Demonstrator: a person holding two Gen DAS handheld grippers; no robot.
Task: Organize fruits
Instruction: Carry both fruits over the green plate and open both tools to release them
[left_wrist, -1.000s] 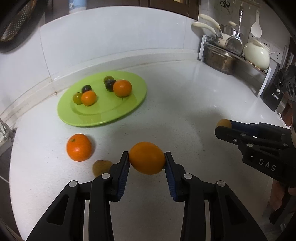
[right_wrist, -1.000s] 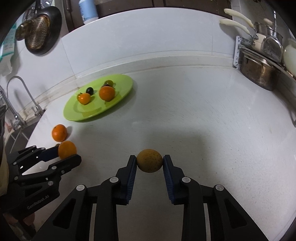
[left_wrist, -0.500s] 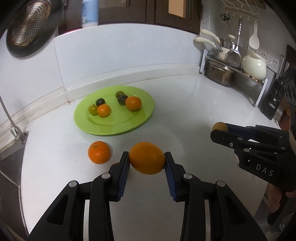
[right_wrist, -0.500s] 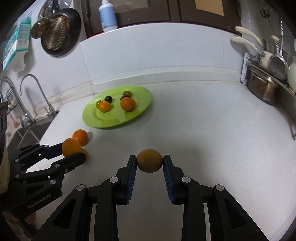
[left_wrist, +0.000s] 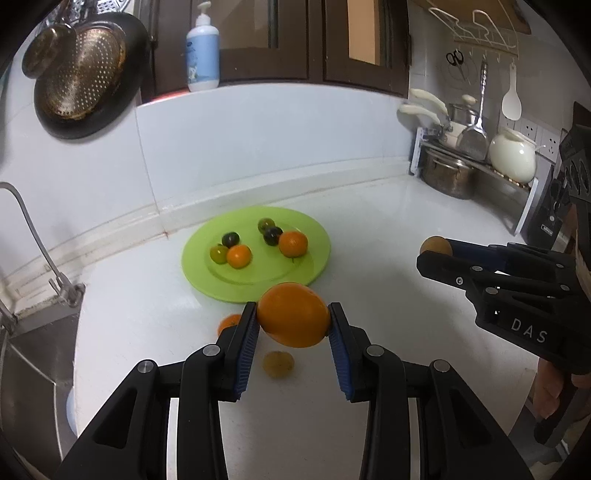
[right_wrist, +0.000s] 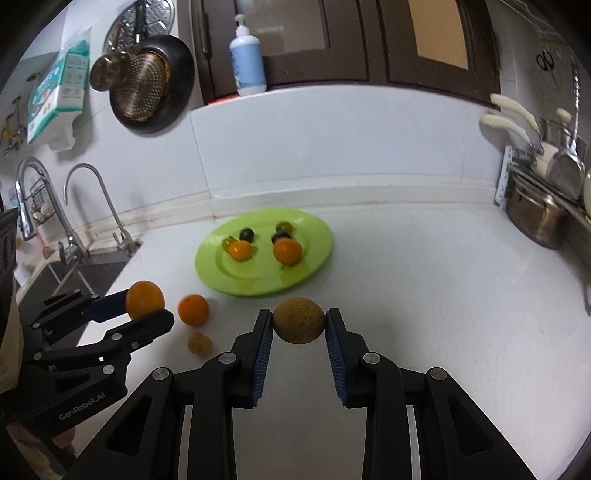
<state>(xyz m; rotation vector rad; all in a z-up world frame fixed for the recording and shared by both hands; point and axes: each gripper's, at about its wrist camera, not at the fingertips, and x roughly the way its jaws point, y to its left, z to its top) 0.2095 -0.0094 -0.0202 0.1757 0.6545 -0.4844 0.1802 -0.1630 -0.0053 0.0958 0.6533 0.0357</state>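
Note:
My left gripper (left_wrist: 293, 325) is shut on a large orange (left_wrist: 293, 319), held above the white counter. My right gripper (right_wrist: 299, 322) is shut on a brownish speckled round fruit (right_wrist: 298, 319), also lifted. A green plate (left_wrist: 314, 240) lies ahead near the wall with two small oranges and several dark and green small fruits on it. On the counter below sit another orange (right_wrist: 193, 309) and a small yellow-brown fruit (right_wrist: 199, 343). Each gripper shows in the other's view: the left gripper (right_wrist: 147, 308) at the left, the right gripper (left_wrist: 436, 248) at the right.
A sink with taps (right_wrist: 79, 236) lies to the left of the counter. A rack with a steel pot (left_wrist: 447, 177) and a white pot stands at the back right. A colander pan (left_wrist: 81, 85) hangs on the wall; a soap bottle (left_wrist: 202, 51) stands on the ledge.
Both grippers have risen with their fruits, so the plate and the loose fruits on the counter now appear farther away and lower in the views.

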